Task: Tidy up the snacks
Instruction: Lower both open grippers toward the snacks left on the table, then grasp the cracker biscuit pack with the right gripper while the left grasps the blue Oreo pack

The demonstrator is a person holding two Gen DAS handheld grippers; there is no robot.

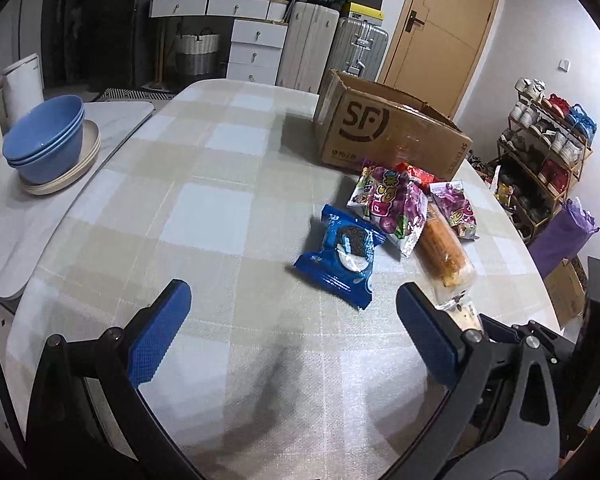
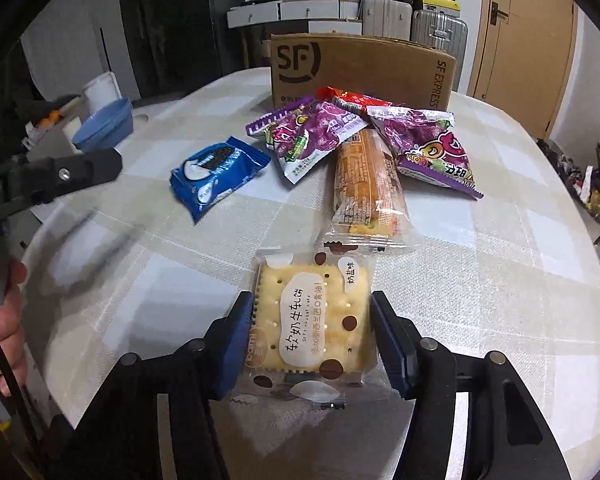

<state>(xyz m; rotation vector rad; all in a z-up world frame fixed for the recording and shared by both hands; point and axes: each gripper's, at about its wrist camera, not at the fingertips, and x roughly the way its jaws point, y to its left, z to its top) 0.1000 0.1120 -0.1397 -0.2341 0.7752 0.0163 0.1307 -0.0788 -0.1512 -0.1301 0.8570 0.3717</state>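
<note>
My right gripper [image 2: 312,312] is shut on a clear-wrapped cracker pack [image 2: 312,320], held just above the table. Ahead of it lie an orange cake bar [image 2: 366,176], two purple candy bags [image 2: 312,136] [image 2: 428,148], a red pack [image 2: 356,100] and a blue Oreo pack [image 2: 216,172]. An open SF cardboard box [image 2: 360,72] stands behind them. My left gripper [image 1: 292,304] is open and empty, low over the table, just short of the Oreo pack [image 1: 344,256]. The box [image 1: 384,132] and the snack pile [image 1: 404,204] lie ahead to its right.
Stacked blue bowls on cream plates [image 1: 48,144] sit on a side counter at the left, with white cups [image 1: 20,88] behind. The checked tablecloth [image 1: 204,216] covers a rounded table. A shoe rack [image 1: 548,148] stands off the right edge.
</note>
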